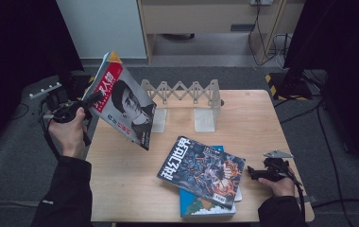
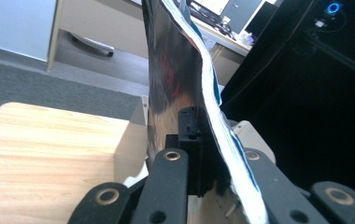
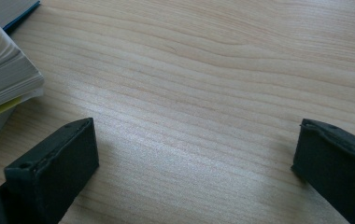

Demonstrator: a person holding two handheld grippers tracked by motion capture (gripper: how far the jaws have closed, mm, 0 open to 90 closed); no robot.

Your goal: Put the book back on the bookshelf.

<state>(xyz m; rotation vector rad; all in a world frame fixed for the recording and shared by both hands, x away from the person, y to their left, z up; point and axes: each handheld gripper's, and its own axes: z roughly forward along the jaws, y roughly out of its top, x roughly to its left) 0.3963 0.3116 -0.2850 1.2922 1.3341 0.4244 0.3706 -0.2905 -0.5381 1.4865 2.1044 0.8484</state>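
The left gripper [image 1: 95, 98] clamps a glossy red-and-grey portrait magazine [image 1: 123, 101], its long axis slanting from upper left down toward the bench [image 1: 121, 179]; the right gripper [image 3: 194, 158] gapes wide.

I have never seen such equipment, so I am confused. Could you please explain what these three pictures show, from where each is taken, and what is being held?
A person sits at a wooden table and holds a hand tool with two black jaws in each hand. The high view looks down from above; the other two come from cameras mounted on each tool. The left gripper is shut on a magazine, lifted in the air at the table's left side. The right gripper rests on the table, jaws open, holding nothing. Two more books lie stacked on the table, and a folding book rack stands at the back.
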